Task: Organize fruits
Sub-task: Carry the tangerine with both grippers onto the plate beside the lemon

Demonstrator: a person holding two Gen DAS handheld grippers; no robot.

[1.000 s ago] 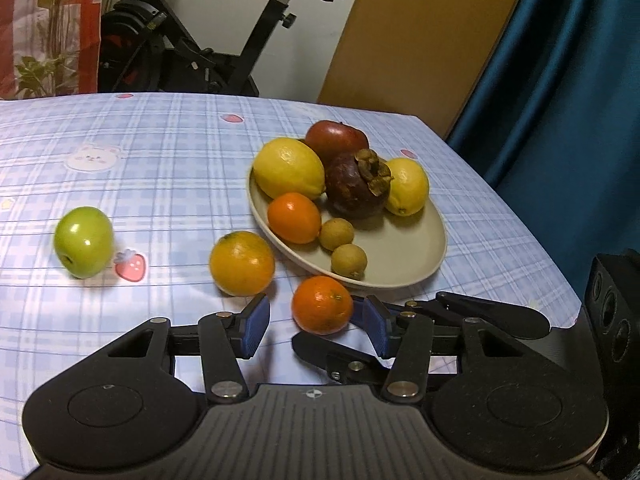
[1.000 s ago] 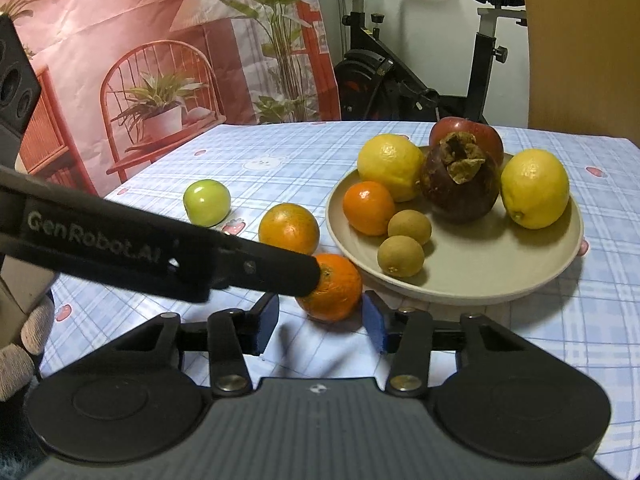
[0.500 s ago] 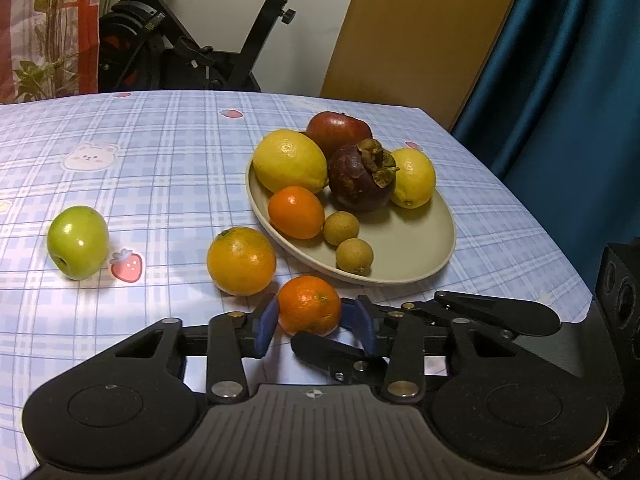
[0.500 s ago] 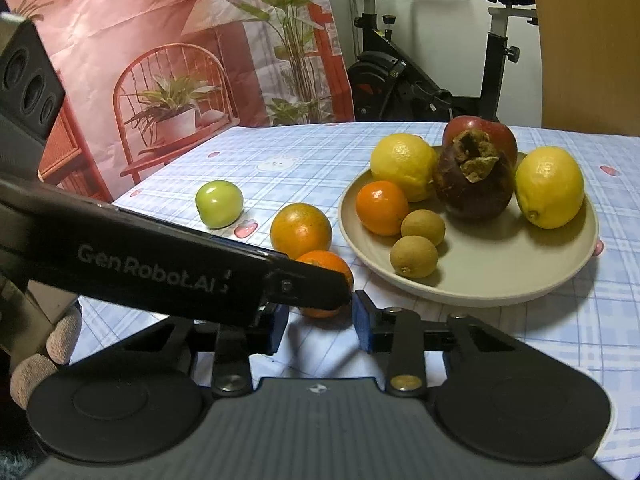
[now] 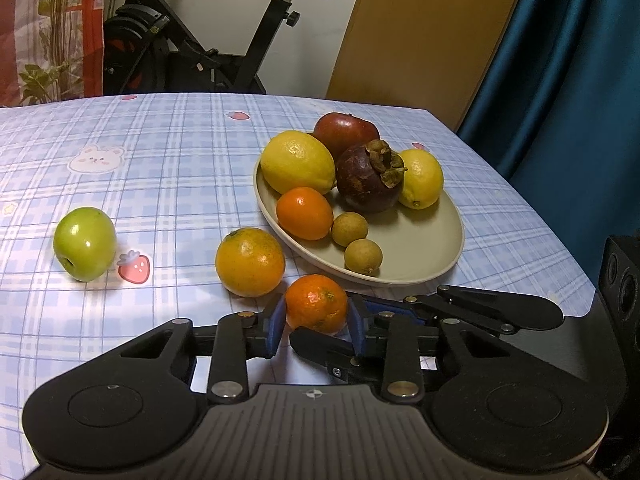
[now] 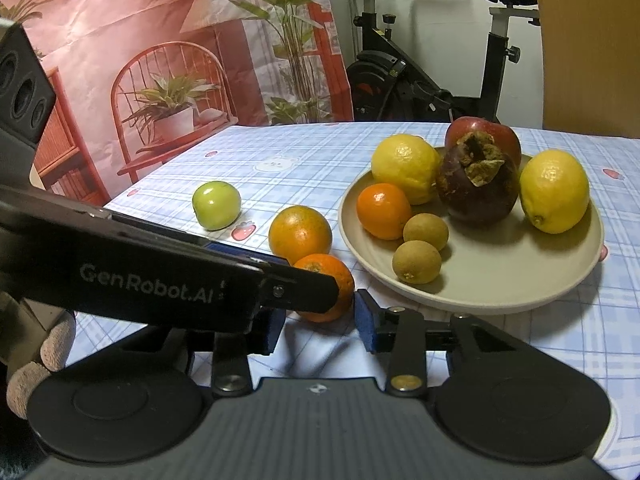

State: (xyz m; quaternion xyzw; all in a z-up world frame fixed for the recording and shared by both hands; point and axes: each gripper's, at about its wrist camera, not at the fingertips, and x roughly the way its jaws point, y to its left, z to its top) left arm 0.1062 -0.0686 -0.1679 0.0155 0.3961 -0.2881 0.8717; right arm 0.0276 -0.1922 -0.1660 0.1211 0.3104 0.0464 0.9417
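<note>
My left gripper is shut on a small orange mandarin that sits on the table just in front of the beige plate. The plate holds two lemons, a red apple, a dark mangosteen, a small orange and two brown longans. A bigger orange and a green apple lie on the cloth to the left. My right gripper is open and empty just behind the mandarin, with the left gripper's finger crossing its view.
The table has a blue checked cloth with strawberry and bunny stickers. Its right edge drops off beside a dark teal curtain. An exercise bike stands behind the table.
My left gripper moved forward around the mandarin and closed its fingers on it. My right gripper narrowed a little and stayed empty.
</note>
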